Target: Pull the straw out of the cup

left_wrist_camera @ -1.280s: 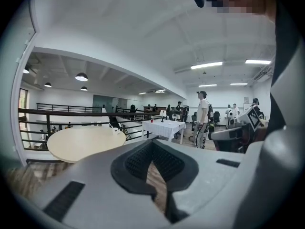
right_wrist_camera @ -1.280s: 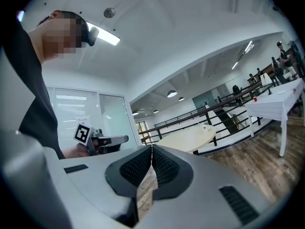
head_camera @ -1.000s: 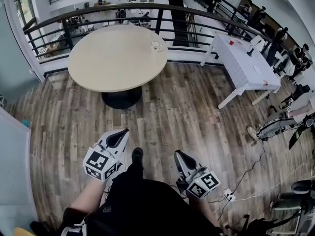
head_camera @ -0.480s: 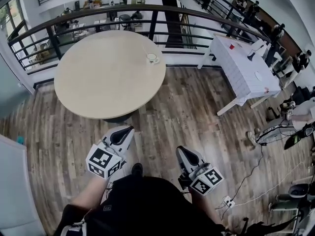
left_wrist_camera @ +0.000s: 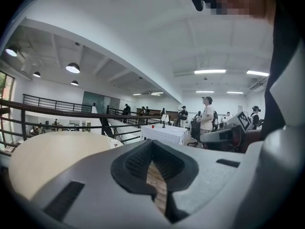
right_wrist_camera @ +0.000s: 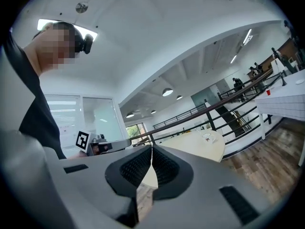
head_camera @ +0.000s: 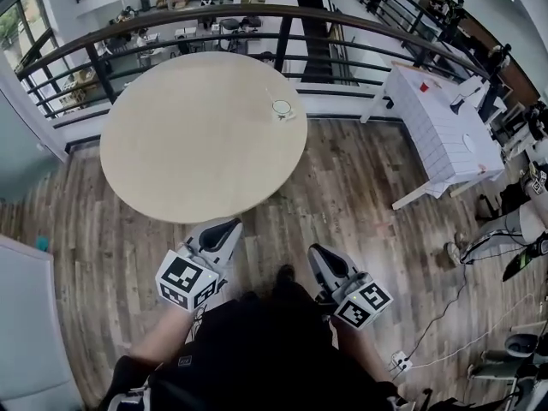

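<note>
A small white cup [head_camera: 282, 108] with a thin straw stands near the far right edge of the round beige table [head_camera: 188, 144]. It also shows small in the left gripper view as the cup [left_wrist_camera: 114, 142] and in the right gripper view as the cup [right_wrist_camera: 208, 137]. My left gripper [head_camera: 227, 228] hangs just short of the table's near edge, shut with nothing in it. My right gripper [head_camera: 318, 253] is over the wood floor to the right, also shut and holding nothing. Both are far from the cup.
A dark railing [head_camera: 257, 15] runs behind the round table. A white rectangular table [head_camera: 445, 127] stands at the right with a red cup [head_camera: 423, 86] on it. Cables and a power strip [head_camera: 399, 365] lie on the floor at lower right. People stand in the distance.
The round table has come nearer as the person walks toward it. Both grippers, still shut, have moved forward with the body; the left one now reaches the table's near edge.
</note>
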`<state>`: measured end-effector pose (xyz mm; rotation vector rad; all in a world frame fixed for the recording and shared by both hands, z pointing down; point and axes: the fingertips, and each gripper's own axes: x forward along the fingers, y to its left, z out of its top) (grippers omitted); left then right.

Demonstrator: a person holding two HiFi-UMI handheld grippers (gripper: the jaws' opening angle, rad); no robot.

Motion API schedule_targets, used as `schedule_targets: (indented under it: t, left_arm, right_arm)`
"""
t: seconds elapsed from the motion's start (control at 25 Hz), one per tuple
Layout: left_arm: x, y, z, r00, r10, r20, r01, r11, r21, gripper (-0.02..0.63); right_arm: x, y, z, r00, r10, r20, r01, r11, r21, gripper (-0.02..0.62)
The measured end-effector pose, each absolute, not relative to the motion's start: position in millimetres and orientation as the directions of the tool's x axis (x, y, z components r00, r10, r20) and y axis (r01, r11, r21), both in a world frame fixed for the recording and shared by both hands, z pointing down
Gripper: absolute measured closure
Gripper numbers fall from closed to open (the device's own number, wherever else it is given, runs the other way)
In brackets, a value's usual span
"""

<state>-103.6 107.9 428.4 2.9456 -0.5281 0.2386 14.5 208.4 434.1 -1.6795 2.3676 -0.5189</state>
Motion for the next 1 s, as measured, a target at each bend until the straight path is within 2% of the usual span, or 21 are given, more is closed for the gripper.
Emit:
schedule_targets:
  t: [0.24, 0.56, 0.8, 1.0]
  left_arm:
    - [-88.5, 71.4, 444.5, 0.904, -0.376, 0.205, -0.406, -0.905, 0.127, 0.598]
    - [-26.6, 0.0, 434.4, 0.872, -0.435, 0.225, -0.467, -0.877, 0.113, 0.598]
    - [14.3, -77.4, 422.5, 0.806, -0.539, 0.242, -0.577, -0.807, 0.124, 0.598]
    - [36.3, -113.7, 429.1, 0.766, -0.595, 0.244, -0.633, -0.765, 0.122, 0.598]
  right_arm:
    - [30.3, 151.5, 444.7, -0.415, -0.909, 0.044, -0.85, 0.37, -0.375, 0.572]
    - [79.4, 58.4, 440.6, -0.541, -0.839, 0.048, -0.789, 0.487, -0.375, 0.571]
    - [132.8, -11.5, 432.1, -0.627, -0.775, 0.077, -0.739, 0.561, -0.373, 0.571]
    - [151.8, -43.8, 435.9, -0.699, -0.714, 0.043, -0.664, 0.626, -0.41, 0.571]
